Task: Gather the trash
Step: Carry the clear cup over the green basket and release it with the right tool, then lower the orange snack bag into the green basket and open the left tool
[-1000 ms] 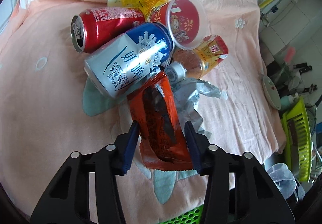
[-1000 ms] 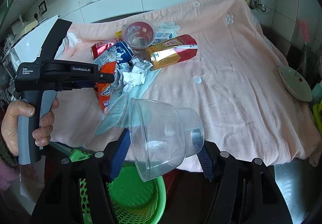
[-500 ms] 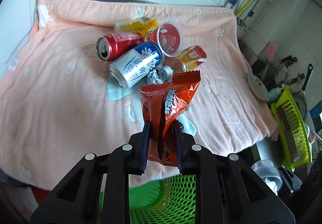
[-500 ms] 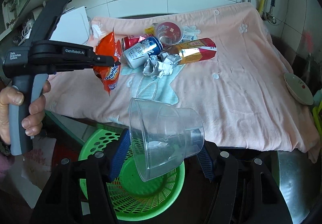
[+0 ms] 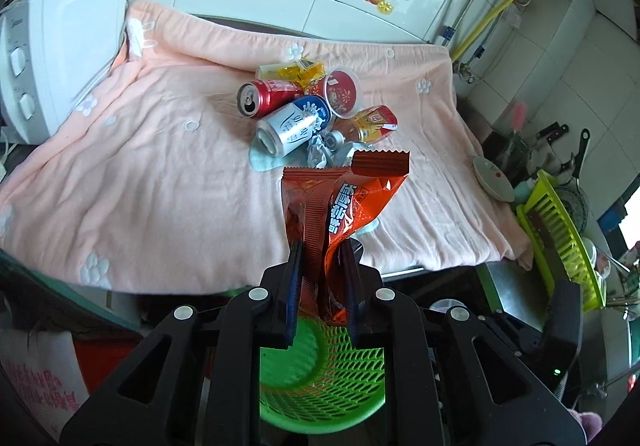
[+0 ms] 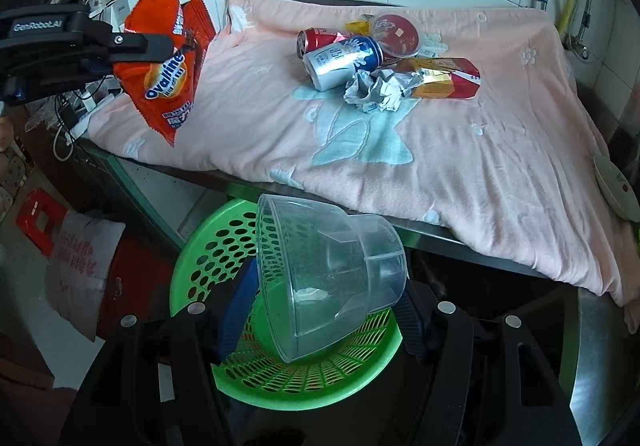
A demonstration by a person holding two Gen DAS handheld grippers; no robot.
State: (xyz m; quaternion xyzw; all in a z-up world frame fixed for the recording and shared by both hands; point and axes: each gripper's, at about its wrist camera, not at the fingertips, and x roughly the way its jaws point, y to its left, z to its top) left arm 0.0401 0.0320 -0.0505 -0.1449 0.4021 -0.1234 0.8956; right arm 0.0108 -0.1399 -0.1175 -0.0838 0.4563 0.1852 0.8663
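Observation:
My left gripper (image 5: 322, 292) is shut on an orange snack wrapper (image 5: 344, 201), held in the air above the green mesh basket (image 5: 320, 386) on the floor. The wrapper (image 6: 164, 61) and left gripper (image 6: 160, 45) also show in the right wrist view, at upper left. My right gripper (image 6: 324, 310) is shut on a clear plastic cup (image 6: 328, 278), tilted on its side over the green basket (image 6: 192, 274). A pile of trash lies on the pink cloth (image 5: 160, 165): a red can (image 5: 266, 95), a blue-white can (image 5: 292, 125), a red-lidded tub (image 5: 344, 91), crumpled foil (image 6: 376, 89).
A white microwave (image 5: 52, 61) stands at the table's left end. A small dish (image 5: 494, 177) and a green dish rack (image 5: 560, 230) are at the right. A red stool (image 6: 36, 221) and a printed bag (image 6: 80, 266) stand on the floor left of the basket.
My left gripper closed on the orange wrapper, lifted it off the cloth and pulled back over the basket. My right gripper moved back and lower with the cup, over the basket.

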